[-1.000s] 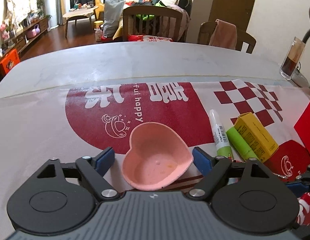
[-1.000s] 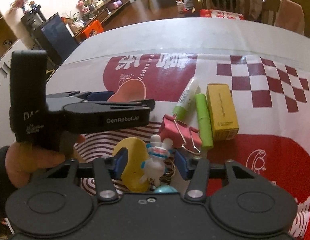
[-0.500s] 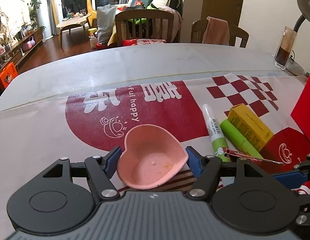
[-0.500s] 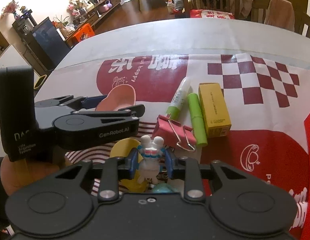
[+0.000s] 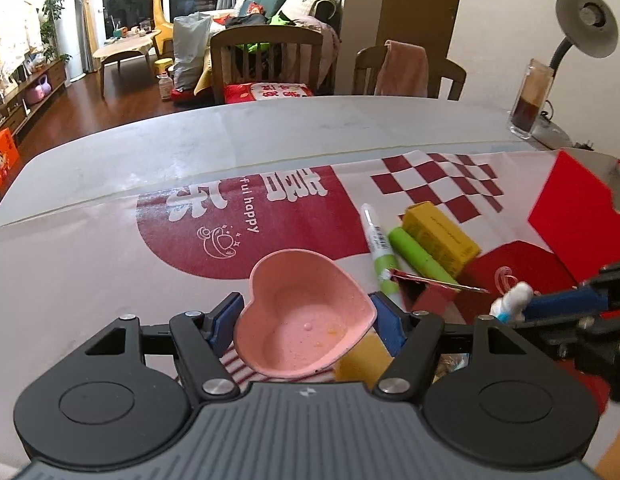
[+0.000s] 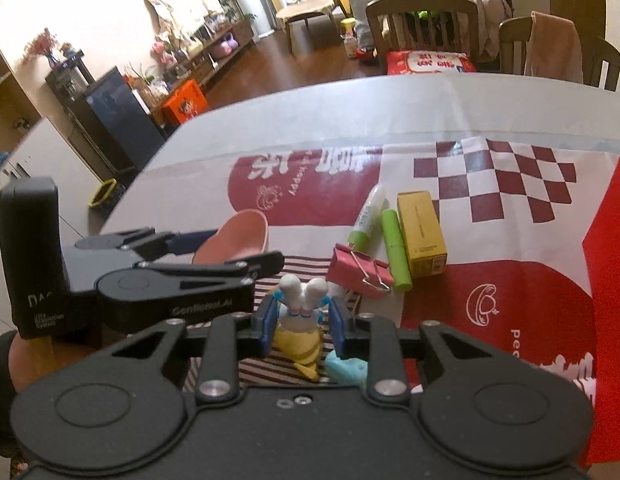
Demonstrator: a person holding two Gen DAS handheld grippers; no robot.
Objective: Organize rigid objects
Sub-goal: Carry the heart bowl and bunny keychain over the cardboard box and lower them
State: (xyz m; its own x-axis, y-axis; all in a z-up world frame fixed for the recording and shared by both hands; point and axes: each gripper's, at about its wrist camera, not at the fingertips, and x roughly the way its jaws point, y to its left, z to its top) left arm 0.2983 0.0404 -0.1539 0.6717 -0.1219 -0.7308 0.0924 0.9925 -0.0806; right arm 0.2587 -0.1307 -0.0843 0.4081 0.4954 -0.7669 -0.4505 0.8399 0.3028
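Pink heart-shaped bowl point(image 5: 306, 316) clamped between the blue pads of the left tongs point(image 5: 305, 322), seemingly raised a little above the striped part of the cloth; the rim pressed from both sides, bowl open side up, some small orange crumbs inside. Small white figure with blue stripes point(image 6: 304, 300) pinched in the right tongs point(image 6: 302, 316), pads together on its body, two white ears sticking out forward. Below it on the cloth a yellow toy point(image 6: 300, 346) and a light blue piece point(image 6: 346, 366), not held. Just beyond, a pink binder clip point(image 6: 358, 270), then a white and green tube point(image 6: 366, 220), a green stick point(image 6: 396, 254) and a yellow box point(image 6: 420, 234) lying side by side, touching or nearly so. Red box point(image 5: 574, 204) at the right edge of the counter point(image 5: 270, 128), probably the place for the things.

Risks, as a judgement only: grip on the bowl only at its curved rim, so possible to slip or tip out with a quick turn. Figure small and rounded, easy to rotate between the pads or drop. Both tongs very near each other, so collision possible when crossing toward the red box
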